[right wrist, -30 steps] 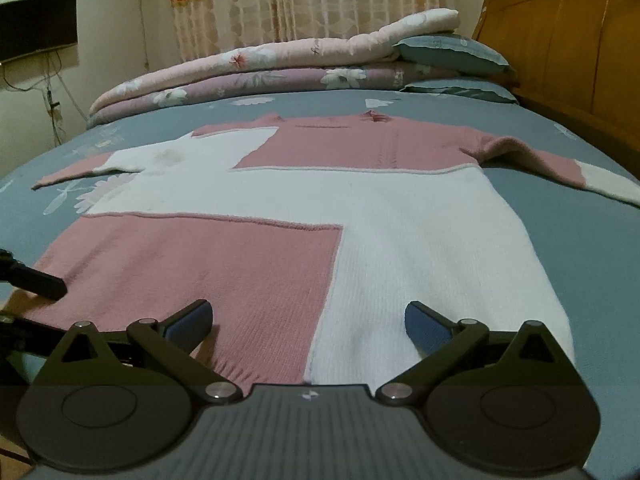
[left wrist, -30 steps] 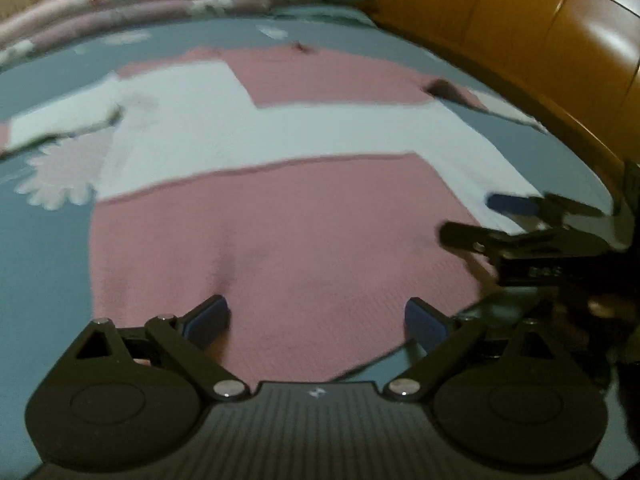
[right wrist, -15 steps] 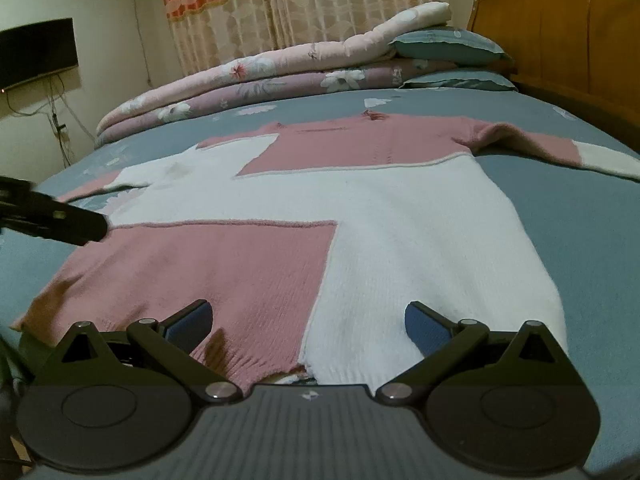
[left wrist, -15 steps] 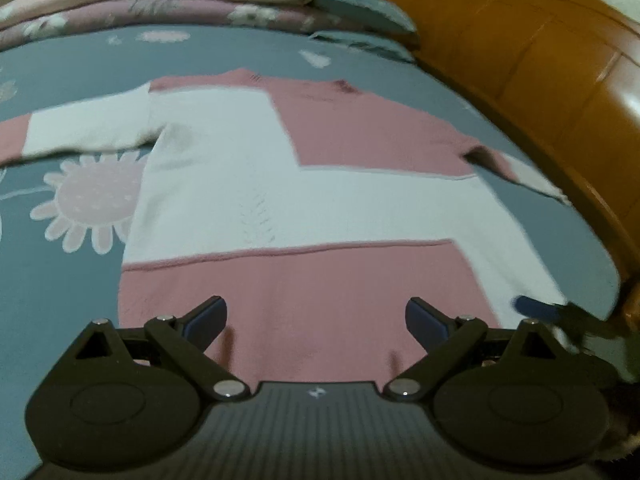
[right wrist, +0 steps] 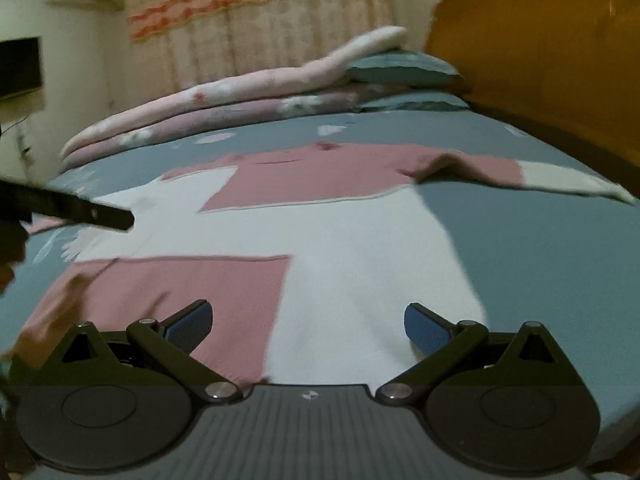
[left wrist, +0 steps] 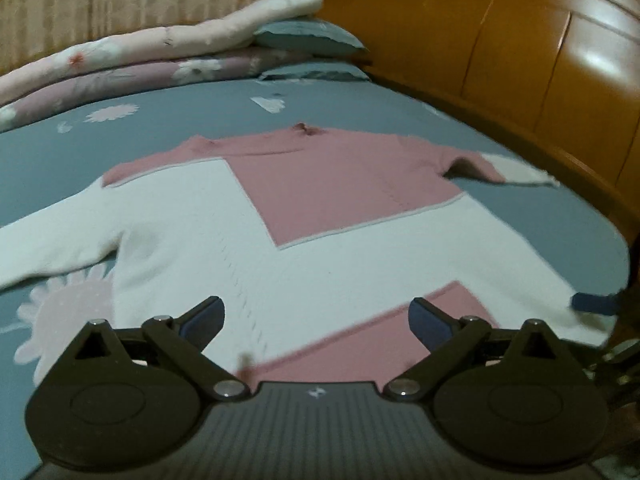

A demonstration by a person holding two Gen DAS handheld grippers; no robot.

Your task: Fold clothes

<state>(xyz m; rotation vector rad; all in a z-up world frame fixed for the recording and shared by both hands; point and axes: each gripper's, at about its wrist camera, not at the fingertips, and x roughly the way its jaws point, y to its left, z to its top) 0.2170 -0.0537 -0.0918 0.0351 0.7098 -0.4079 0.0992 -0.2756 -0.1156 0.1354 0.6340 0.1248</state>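
Observation:
A pink and white block-patterned sweater [left wrist: 320, 232] [right wrist: 352, 248] lies flat on the blue-grey bedsheet, neck toward the pillows, both sleeves spread out. My left gripper [left wrist: 318, 316] hovers open over the lower body of the sweater, nothing between its blue pads. My right gripper [right wrist: 306, 326] is open above the hem, where the pink block meets the white. In the right wrist view the left gripper's dark finger [right wrist: 80, 210] shows at the left edge. A blue pad of the right gripper [left wrist: 592, 303] pokes in at the right edge of the left wrist view.
Folded floral quilts [right wrist: 224, 108] and teal pillows [right wrist: 404, 70] are stacked at the far side of the bed. A wooden headboard [left wrist: 520, 60] runs along the right. Curtains [right wrist: 260, 28] hang behind, and a dark screen [right wrist: 20, 66] is on the left wall.
Both grippers have lifted and moved forward over the sweater; the views now look further up the bed. The left gripper sits higher in the right wrist view. Both jaws stay open.

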